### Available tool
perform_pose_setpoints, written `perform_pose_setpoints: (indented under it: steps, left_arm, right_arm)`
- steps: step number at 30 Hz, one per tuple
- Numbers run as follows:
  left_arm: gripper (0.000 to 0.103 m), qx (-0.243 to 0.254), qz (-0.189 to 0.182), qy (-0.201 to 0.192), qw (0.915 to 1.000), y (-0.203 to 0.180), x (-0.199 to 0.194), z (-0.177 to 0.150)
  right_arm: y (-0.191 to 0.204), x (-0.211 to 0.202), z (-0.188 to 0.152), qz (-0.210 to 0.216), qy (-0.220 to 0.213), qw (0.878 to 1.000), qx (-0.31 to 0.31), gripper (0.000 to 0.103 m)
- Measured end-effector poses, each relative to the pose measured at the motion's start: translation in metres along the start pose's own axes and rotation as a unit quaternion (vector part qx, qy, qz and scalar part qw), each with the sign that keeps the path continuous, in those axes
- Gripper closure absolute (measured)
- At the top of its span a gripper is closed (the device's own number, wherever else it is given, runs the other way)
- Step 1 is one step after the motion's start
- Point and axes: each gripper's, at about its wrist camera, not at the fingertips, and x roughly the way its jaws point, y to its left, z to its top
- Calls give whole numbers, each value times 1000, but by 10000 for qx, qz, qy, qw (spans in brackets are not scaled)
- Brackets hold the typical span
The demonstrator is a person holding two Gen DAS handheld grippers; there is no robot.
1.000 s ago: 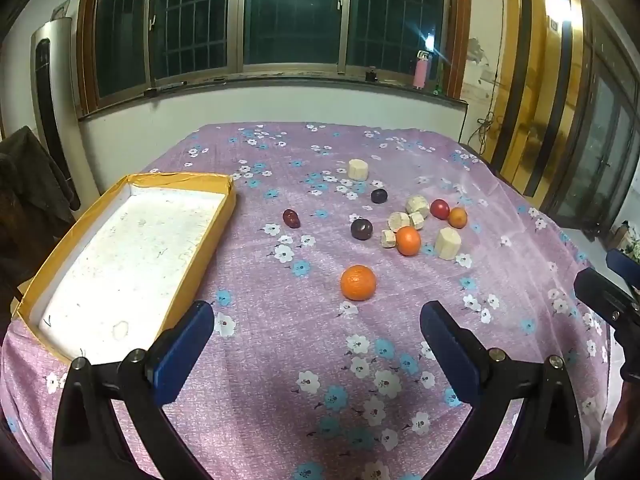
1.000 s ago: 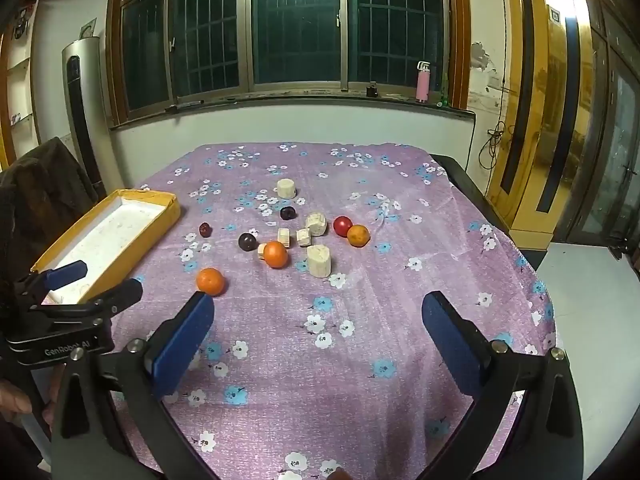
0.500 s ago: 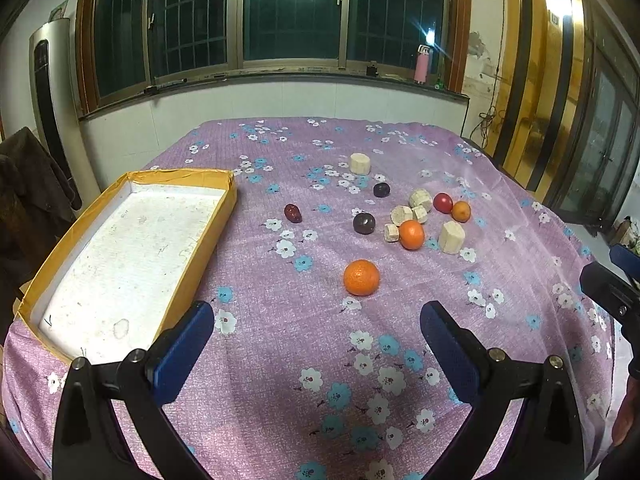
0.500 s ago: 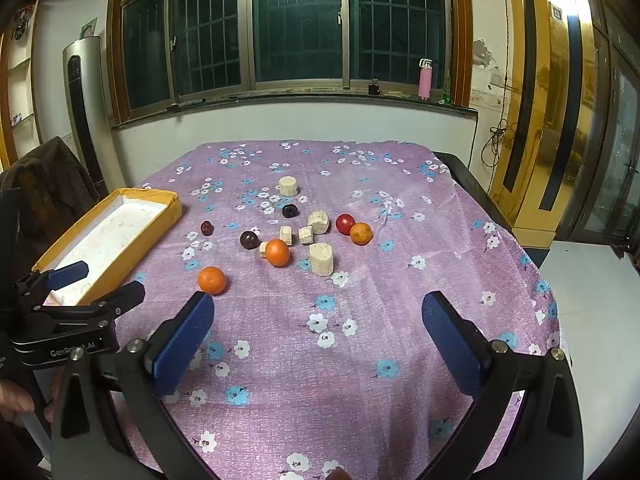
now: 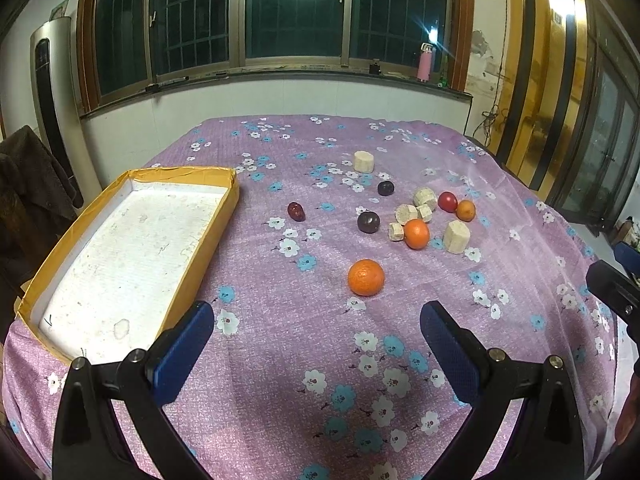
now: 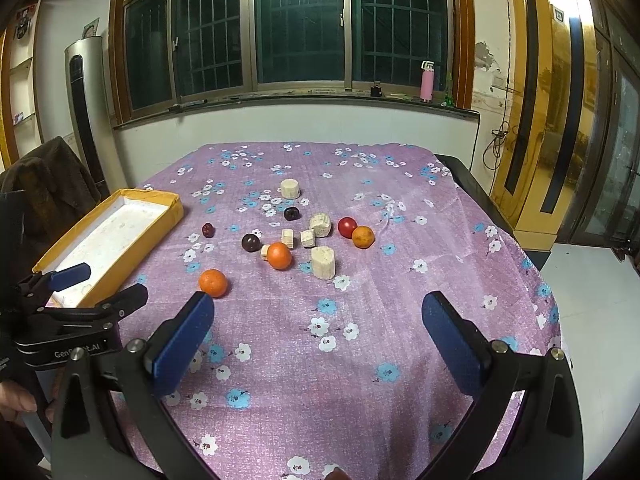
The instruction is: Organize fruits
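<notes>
Fruits (image 5: 416, 233) lie loose mid-table on the nubbly purple floral cloth (image 5: 280, 320): dimpled round oranges, glossy dark plums, a red one, among pale chalky cylinders (image 6: 323, 263); the yellow-walled tray (image 5: 208, 236) sits left. Left gripper (image 5: 316, 334) and right gripper (image 6: 318, 330) hover spread, holding nothing; their bases are cut off.
</notes>
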Motion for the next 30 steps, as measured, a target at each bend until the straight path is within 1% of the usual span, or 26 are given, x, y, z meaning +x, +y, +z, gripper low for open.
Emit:
perform_pose_setpoints:
  steps: [13, 24, 30]
  left_arm:
    - [0, -100, 77, -9, 9999, 9, 1, 2]
    - [0, -101, 71, 41, 9999, 10, 3, 3]
    - [0, -110, 80, 44, 9999, 10, 3, 4]
  right_arm:
    - [-2, 4, 1, -34, 5, 10000, 9, 0]
    - [-5, 9, -3, -49, 112, 9999, 28, 0]
    - [-7, 8, -2, -75, 82, 9999, 19, 0]
